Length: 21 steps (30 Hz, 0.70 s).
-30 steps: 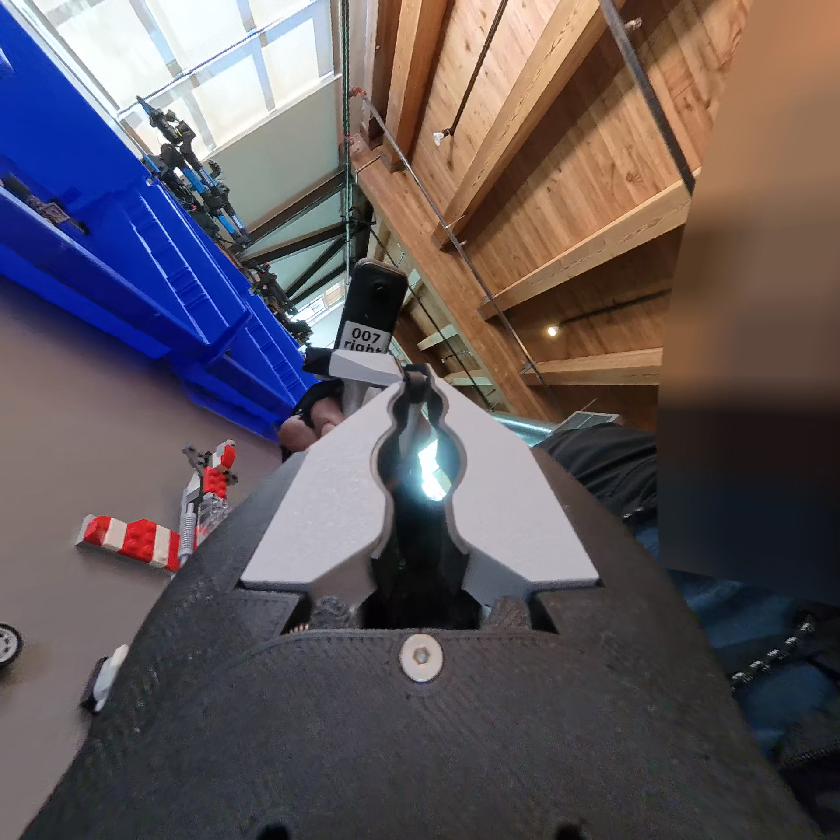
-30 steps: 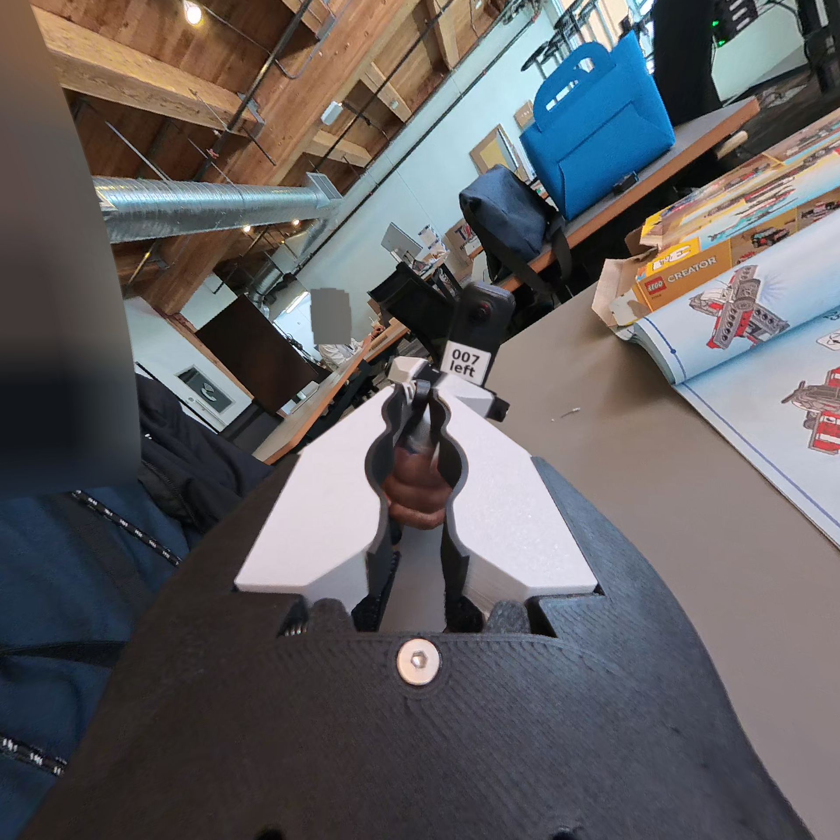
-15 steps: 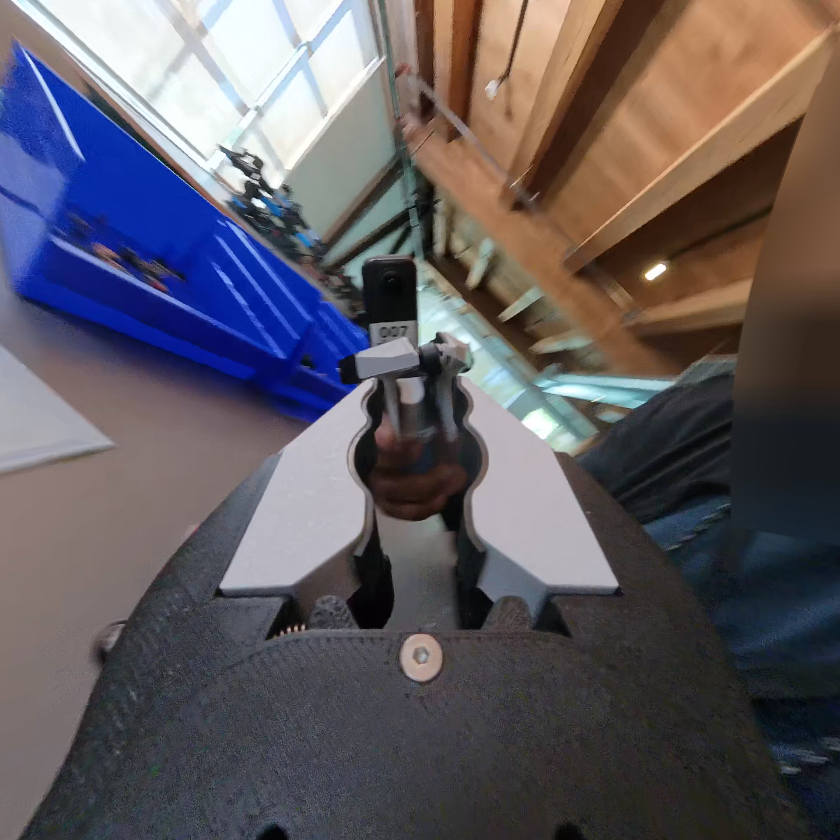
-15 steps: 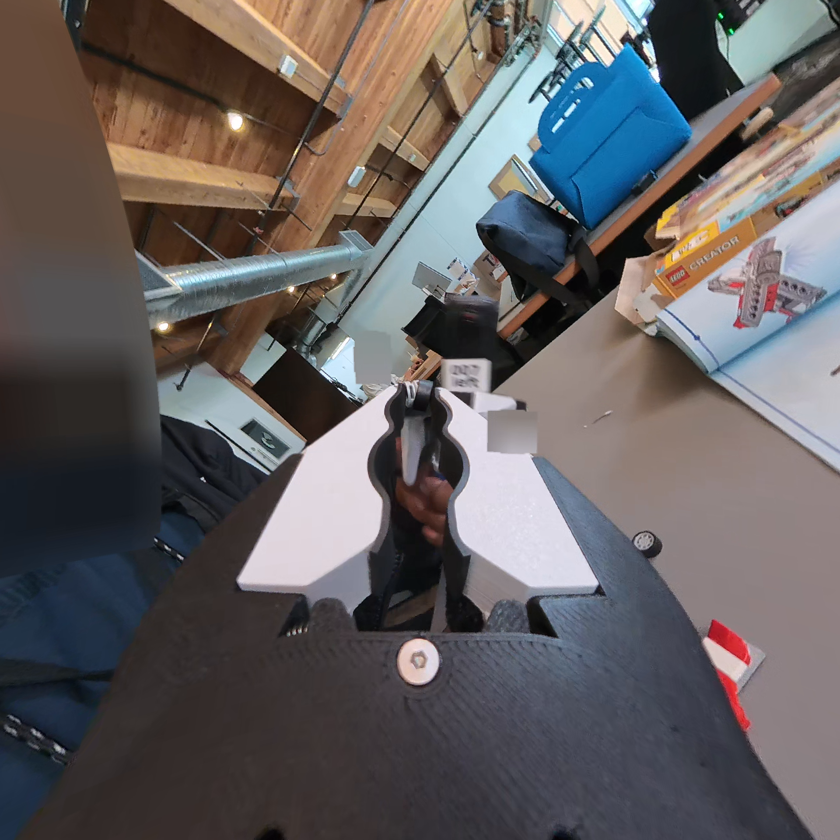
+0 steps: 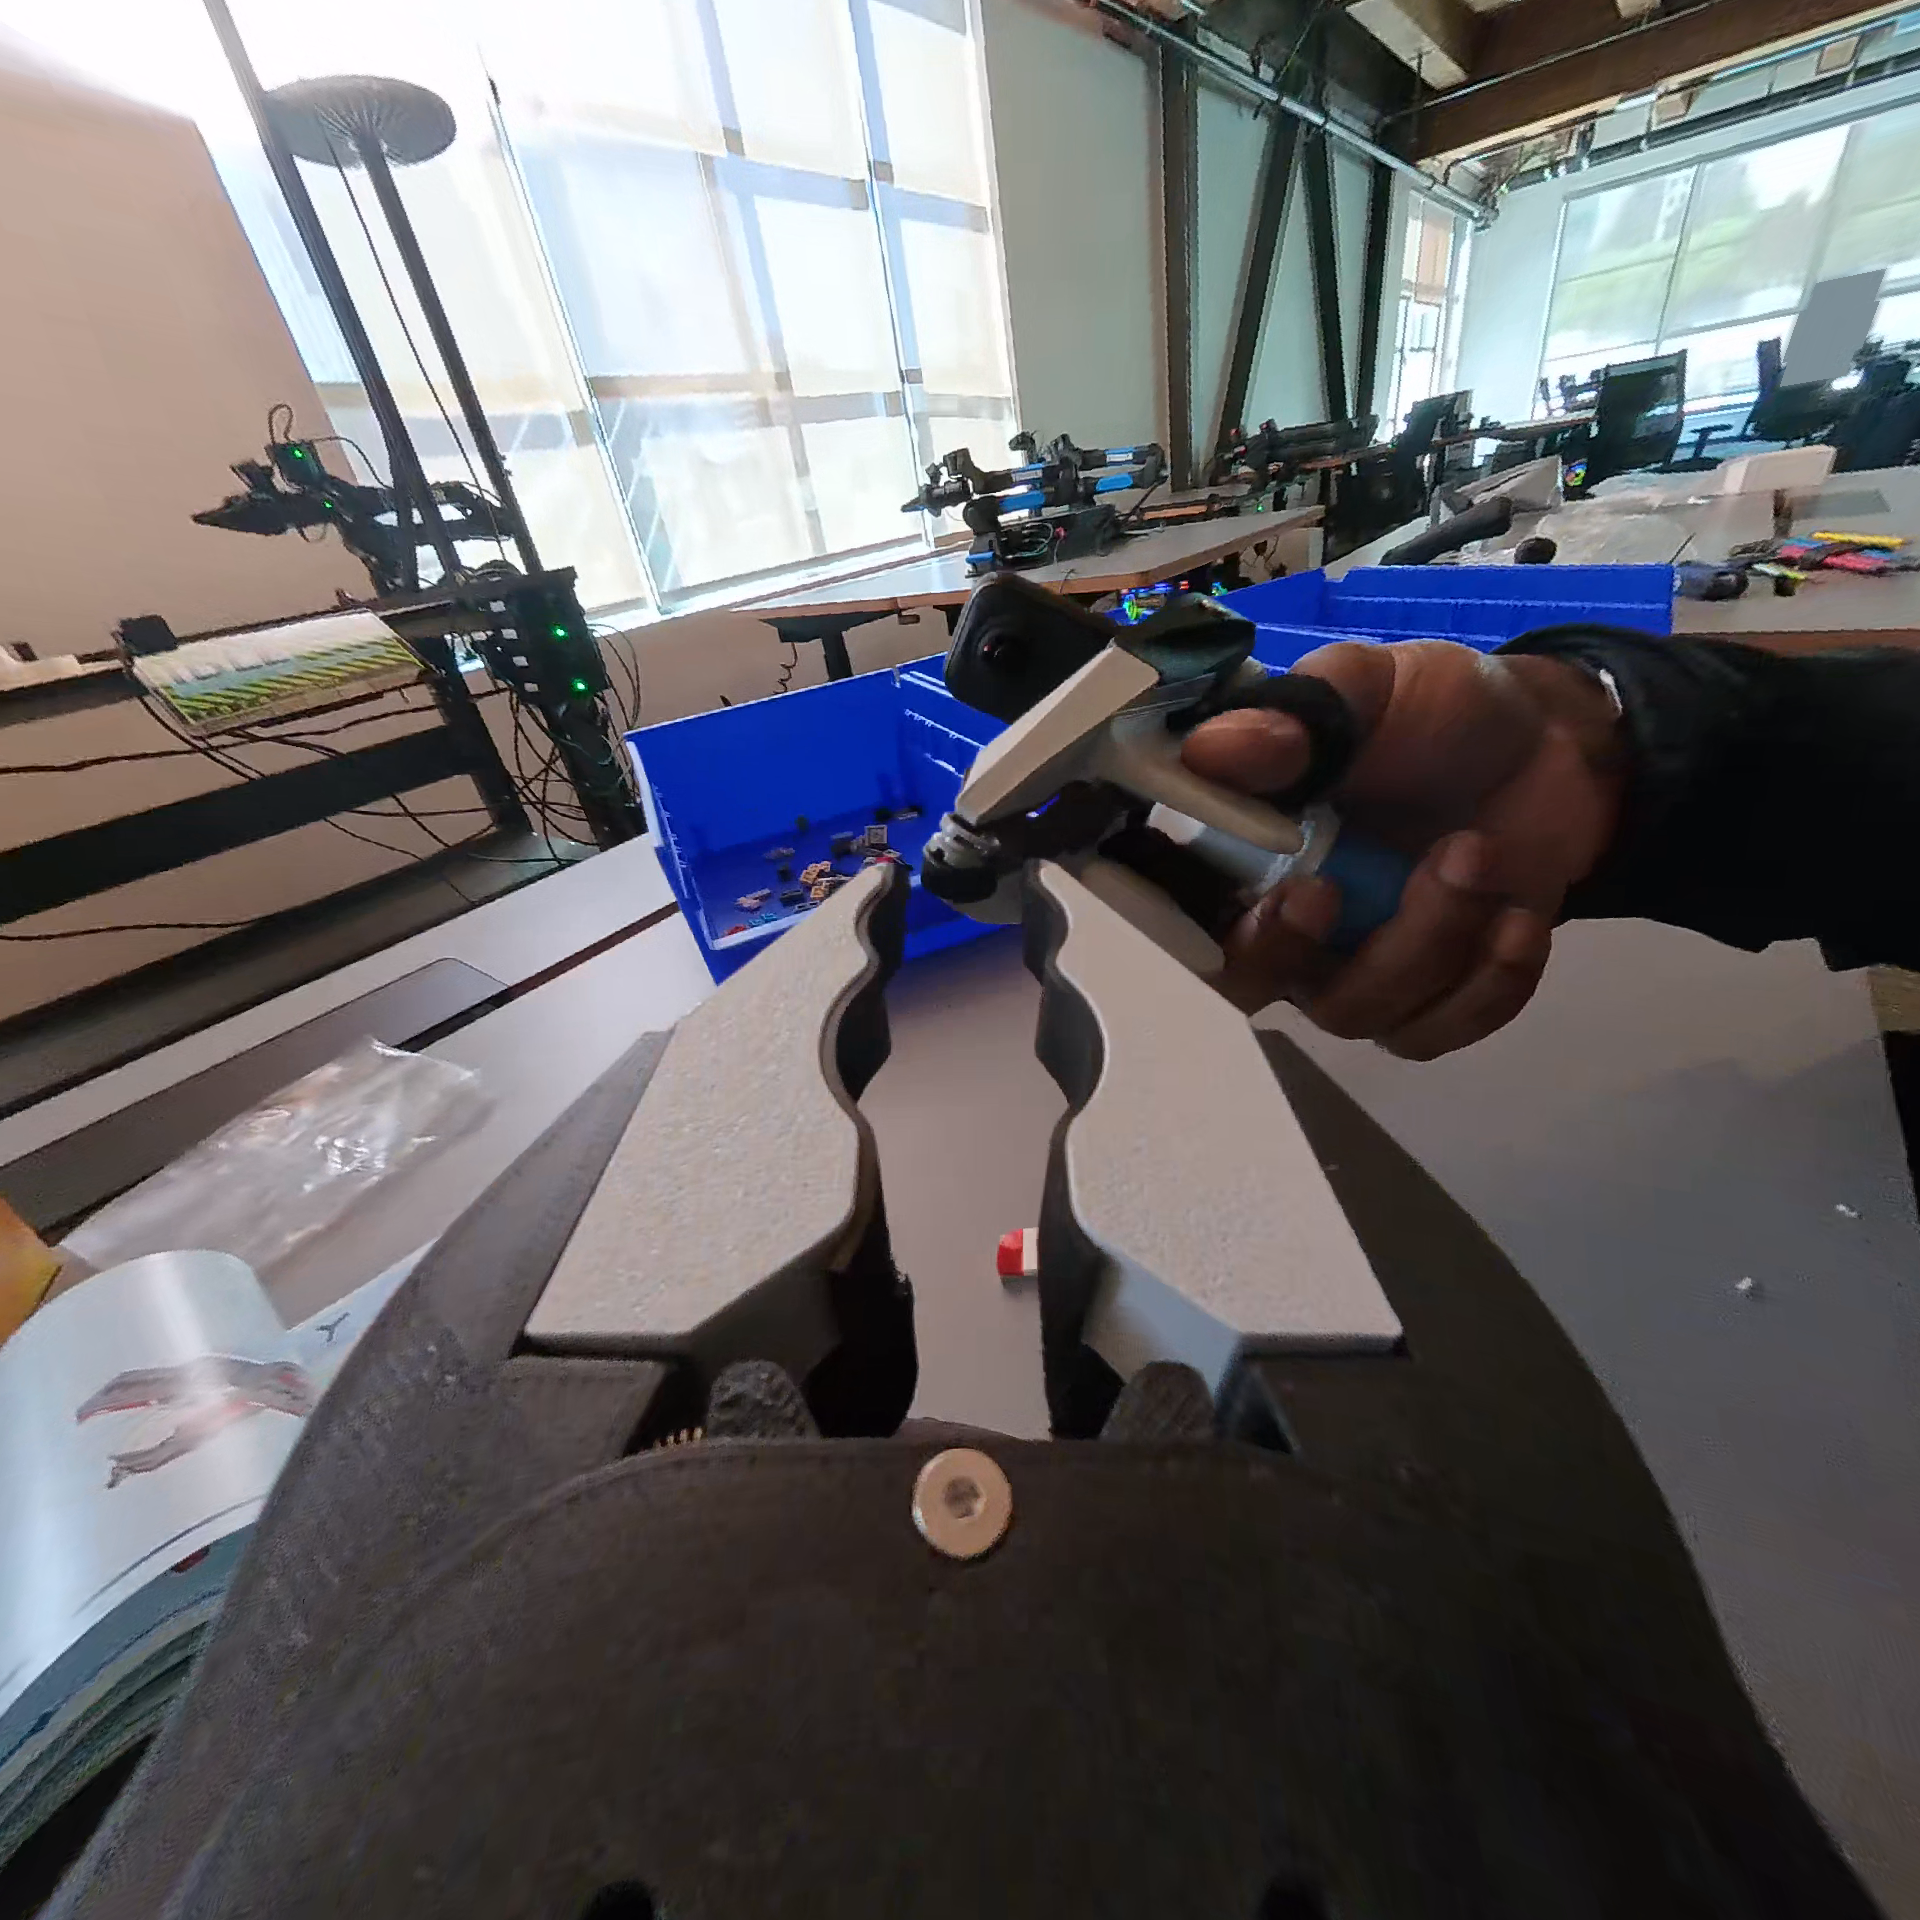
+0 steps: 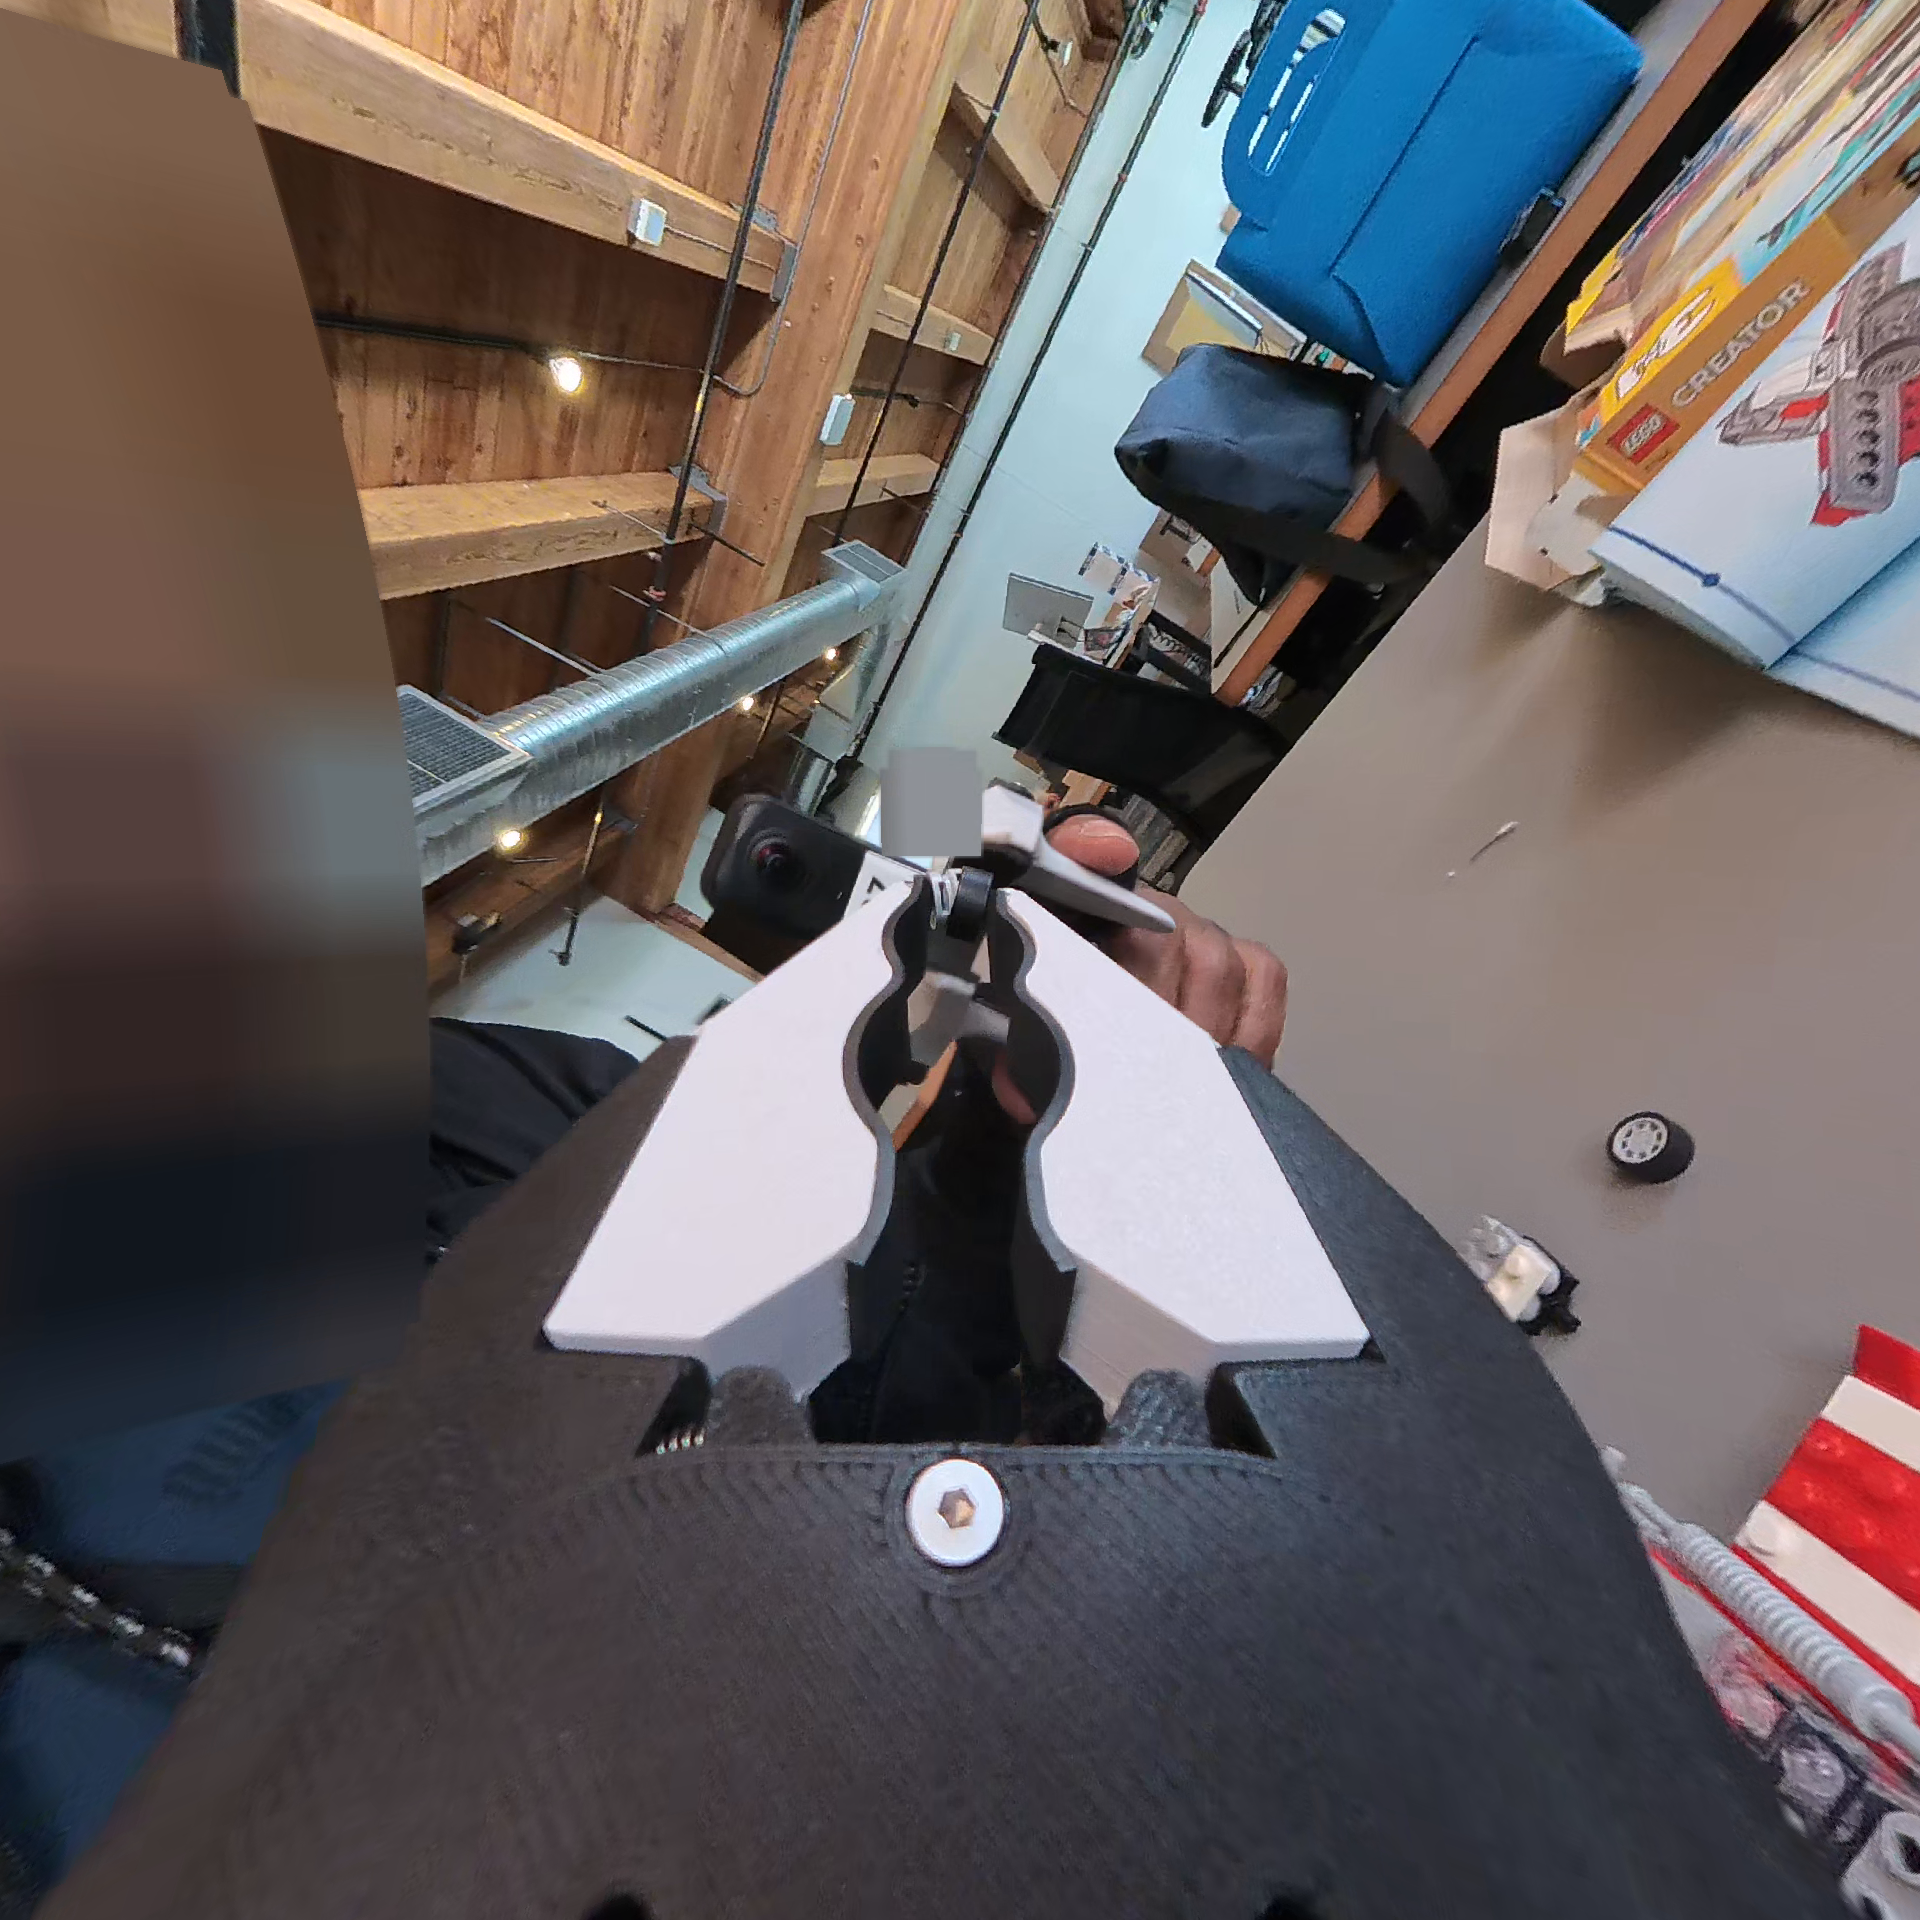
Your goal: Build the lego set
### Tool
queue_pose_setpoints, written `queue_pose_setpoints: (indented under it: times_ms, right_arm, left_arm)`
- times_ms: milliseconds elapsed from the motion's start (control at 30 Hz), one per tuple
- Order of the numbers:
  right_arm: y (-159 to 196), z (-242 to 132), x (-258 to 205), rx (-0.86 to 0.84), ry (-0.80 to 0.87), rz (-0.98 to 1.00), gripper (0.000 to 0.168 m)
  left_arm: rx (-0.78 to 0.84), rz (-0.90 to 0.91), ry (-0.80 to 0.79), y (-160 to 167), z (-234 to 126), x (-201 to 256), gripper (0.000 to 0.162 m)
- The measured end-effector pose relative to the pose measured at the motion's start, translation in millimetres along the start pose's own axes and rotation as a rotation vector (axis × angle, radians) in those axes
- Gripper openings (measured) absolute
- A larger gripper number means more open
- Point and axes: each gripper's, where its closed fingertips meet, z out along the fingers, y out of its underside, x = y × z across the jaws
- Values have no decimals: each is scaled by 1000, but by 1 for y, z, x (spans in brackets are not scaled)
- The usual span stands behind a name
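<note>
My right gripper (image 6: 961, 906) is shut on a small black wheel piece (image 6: 974, 902) with a metal-look hub, pinched at its fingertips. In the left wrist view that piece (image 5: 958, 871) sits between the tips of my left gripper (image 5: 961, 894), which is open and not gripping it. The right gripper (image 5: 1049, 748), held in a hand, comes in there from the right. A red and white brick (image 5: 1018, 1257) lies on the grey table (image 5: 1558, 1143) below my left fingers. A red and white striped build (image 6: 1860, 1496) lies at the right wrist view's lower right.
A blue bin (image 5: 769, 769) with several small parts stands behind the grippers. An instruction booklet (image 5: 156, 1403) and a clear bag (image 5: 312, 1132) lie at left. A loose wheel (image 6: 1649, 1146), a small white assembly (image 6: 1517, 1273) and the set's box (image 6: 1714, 343) are on the table. Less than 4 cm separates the two grippers' tips.
Both grippers were shut tip to tip and aimed upward. My left gripper has swung down level with the table and opened. The right gripper stays shut on the small black piece.
</note>
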Motion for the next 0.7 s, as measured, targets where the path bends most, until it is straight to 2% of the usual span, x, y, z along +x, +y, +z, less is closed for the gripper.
queue_pose_setpoints:
  times_ms: [100,300,700]
  right_arm:
    - [1,1,-2,-4,-18,25,9]
    - [1,0,1,0,-24,42,10]
    - [-2,-3,2,-29,59,-106,16]
  left_arm:
    - [-11,23,-6,2,0,0,14]
    - [-19,33,-9,4,1,0,12]
    - [12,-34,-11,3,1,-4,12]
